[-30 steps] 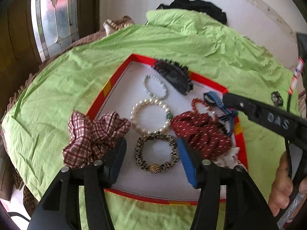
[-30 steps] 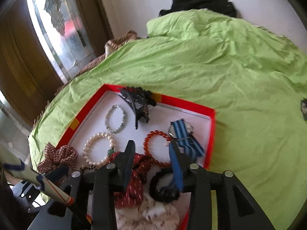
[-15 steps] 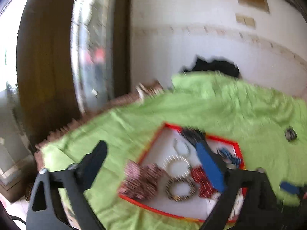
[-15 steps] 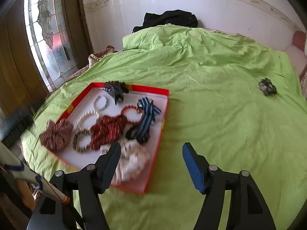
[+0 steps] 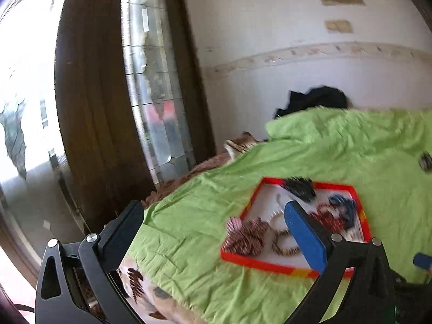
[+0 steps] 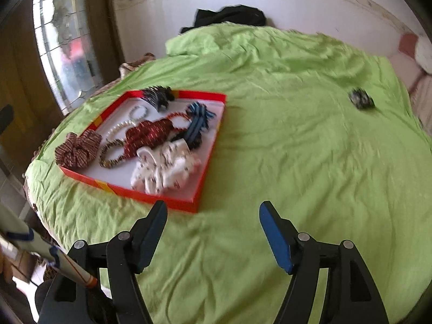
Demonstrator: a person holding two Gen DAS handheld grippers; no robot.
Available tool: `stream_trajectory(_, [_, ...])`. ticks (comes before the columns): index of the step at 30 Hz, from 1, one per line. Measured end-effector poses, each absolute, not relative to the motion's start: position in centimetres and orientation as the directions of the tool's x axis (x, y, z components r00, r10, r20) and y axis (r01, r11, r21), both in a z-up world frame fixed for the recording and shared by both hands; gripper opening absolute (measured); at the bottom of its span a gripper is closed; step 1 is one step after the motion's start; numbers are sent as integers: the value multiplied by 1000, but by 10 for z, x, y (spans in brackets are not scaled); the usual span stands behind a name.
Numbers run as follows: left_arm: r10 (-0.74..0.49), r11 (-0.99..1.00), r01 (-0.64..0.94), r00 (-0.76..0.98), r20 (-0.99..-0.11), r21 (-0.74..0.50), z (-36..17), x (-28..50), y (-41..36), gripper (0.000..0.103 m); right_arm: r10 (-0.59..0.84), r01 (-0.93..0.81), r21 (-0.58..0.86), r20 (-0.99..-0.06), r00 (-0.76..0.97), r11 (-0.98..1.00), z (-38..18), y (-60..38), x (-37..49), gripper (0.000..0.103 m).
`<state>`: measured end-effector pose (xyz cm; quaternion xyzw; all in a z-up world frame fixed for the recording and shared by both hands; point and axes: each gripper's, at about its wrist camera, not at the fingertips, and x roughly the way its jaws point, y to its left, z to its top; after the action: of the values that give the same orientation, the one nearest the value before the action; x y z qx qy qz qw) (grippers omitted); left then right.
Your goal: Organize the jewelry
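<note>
Evidently both tools, left [image 5: 213, 232] and right [image 6: 213, 232], had just been opening, empty. Clip [image 6: 361, 98] at 1 o'clock looked light, rigid; grip its sides.

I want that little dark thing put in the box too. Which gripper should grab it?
Probably the right gripper: it is open and empty, facing bare green sheet toward the small dark item. The left gripper faces the red tray.

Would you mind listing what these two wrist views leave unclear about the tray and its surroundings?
- Small dark object lying apart on the green sheet: blurred and too small in both views to identify.
- Pearl bracelet, right wrist view: partly covered by the red dotted scrunchie.
- Tray contents, left wrist view: motion-blurred, partly hidden by the left gripper's blue finger.
</note>
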<state>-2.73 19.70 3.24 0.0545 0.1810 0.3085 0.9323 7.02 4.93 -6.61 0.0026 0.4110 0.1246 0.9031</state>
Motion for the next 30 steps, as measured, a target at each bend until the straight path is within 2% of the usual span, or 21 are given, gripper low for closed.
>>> stream_trajectory(4, [492, 869, -470, 782, -382, 156, 31, -42, 197, 103, 198, -202, 87, -745, 637, 976, -70, 56, 56, 77])
stream_trajectory(10, [534, 842, -511, 742, -405, 173, 13, -60, 197, 103, 187, -237, 30, -712, 677, 971, -63, 69, 31, 84])
stream_trajectory(21, [480, 859, -500, 709, -517, 112, -16, -54, 213, 103, 128, -193, -25, -665, 736, 981, -45, 66, 5, 88])
stream_trajectory(30, [451, 877, -467, 720, -528, 113, -21, -58, 208, 103, 123, -199, -49, -638, 761, 979, -33, 70, -9, 90])
